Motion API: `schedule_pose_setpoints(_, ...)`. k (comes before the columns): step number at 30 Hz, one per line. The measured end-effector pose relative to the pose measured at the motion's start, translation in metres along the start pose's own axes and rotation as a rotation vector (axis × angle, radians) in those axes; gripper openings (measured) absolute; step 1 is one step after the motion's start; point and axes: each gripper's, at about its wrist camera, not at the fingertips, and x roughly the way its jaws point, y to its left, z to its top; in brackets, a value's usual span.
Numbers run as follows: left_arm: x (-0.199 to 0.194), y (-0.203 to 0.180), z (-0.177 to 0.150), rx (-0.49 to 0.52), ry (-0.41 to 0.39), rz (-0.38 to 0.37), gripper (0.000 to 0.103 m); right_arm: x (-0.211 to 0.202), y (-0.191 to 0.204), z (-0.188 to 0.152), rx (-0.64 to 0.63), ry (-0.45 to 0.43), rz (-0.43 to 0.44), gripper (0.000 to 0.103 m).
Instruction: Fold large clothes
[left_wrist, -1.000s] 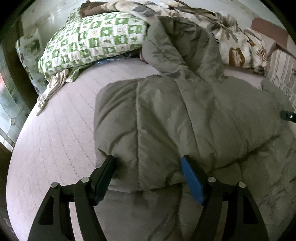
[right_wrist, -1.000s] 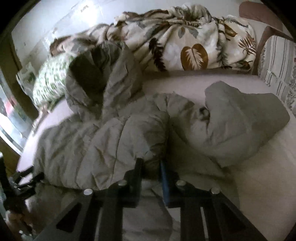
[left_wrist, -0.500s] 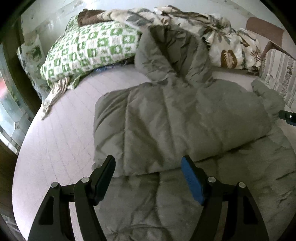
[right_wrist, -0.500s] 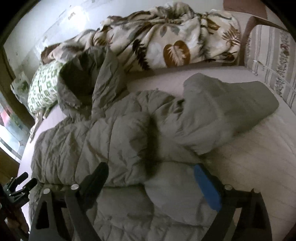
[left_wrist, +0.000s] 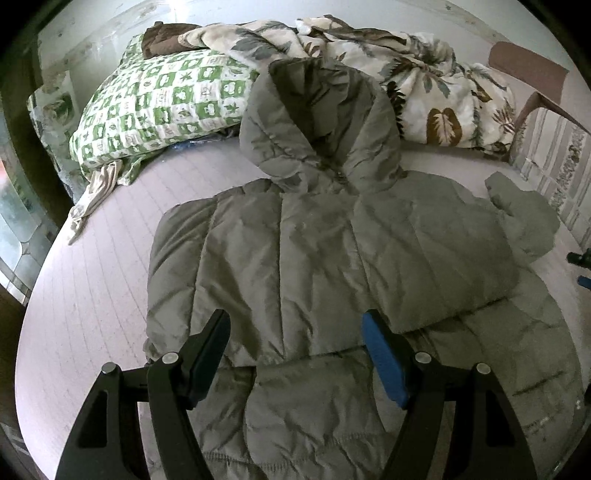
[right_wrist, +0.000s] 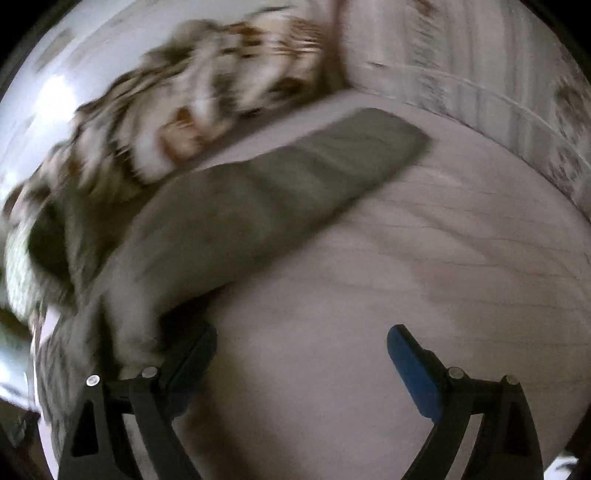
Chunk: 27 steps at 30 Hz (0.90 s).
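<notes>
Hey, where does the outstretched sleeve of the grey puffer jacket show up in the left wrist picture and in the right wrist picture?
Left wrist view: the sleeve lies at the right edge, past the jacket body.
Right wrist view: the sleeve runs blurred across the middle, from lower left to upper right.
Shared landmark: the leaf-print blanket heaped beyond it.

Right tool (right_wrist: 301, 363) now wide apart, off the jacket (right_wrist: 229, 221), over bare bed (right_wrist: 424, 258)

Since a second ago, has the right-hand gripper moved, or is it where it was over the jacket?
Yes. The right gripper has swung off the jacket's body toward the striped cushion; bare mattress now lies between its open jaws, with the jacket sleeve ahead.
</notes>
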Motion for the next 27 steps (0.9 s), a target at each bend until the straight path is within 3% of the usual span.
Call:
schedule_pose_setpoints(6, 0.023, -0.004, 0.006, -0.021, 0.044, 0.029, 0.075, 0.014, -0.052, 0.058, 0.137, -0.029, -0.039, 0.094)
schedule_pose_setpoints(11, 0.038, -0.008, 0.006, -0.042, 0.058, 0.028, 0.075, 0.038, -0.059, 0.101, 0.146, -0.024, -0.065, 0.093)
schedule_pose_setpoints(14, 0.045, -0.009, 0.008, -0.056, 0.057, 0.030, 0.075, 0.062, -0.071, 0.116, 0.239, -0.003, -0.007, 0.088)
schedule_pose_setpoints(17, 0.049, -0.008, 0.009, -0.065, 0.053, 0.027, 0.075, 0.085, -0.085, 0.121, 0.355, 0.015, 0.051, 0.074)
schedule_pose_setpoints(21, 0.052, -0.009, 0.012, -0.063, 0.047, 0.030, 0.075, 0.103, -0.084, 0.129, 0.392, 0.003, 0.030, 0.071)
schedule_pose_setpoints(23, 0.052, -0.007, 0.012, -0.075, 0.046, 0.024, 0.075, 0.106, -0.080, 0.137, 0.389, 0.001, -0.005, 0.062)
schedule_pose_setpoints(24, 0.052, -0.006, 0.012, -0.080, 0.046, 0.022, 0.075, 0.107, -0.079, 0.140, 0.382, -0.005, -0.018, 0.038)
schedule_pose_setpoints(26, 0.050, -0.004, 0.011, -0.084, 0.044, 0.019, 0.075, 0.112, -0.079, 0.144, 0.391, 0.001, -0.011, 0.033)
schedule_pose_setpoints(27, 0.049, -0.003, 0.010, -0.085, 0.044, 0.019, 0.075, 0.112, -0.079, 0.146, 0.391, -0.004, -0.005, 0.025)
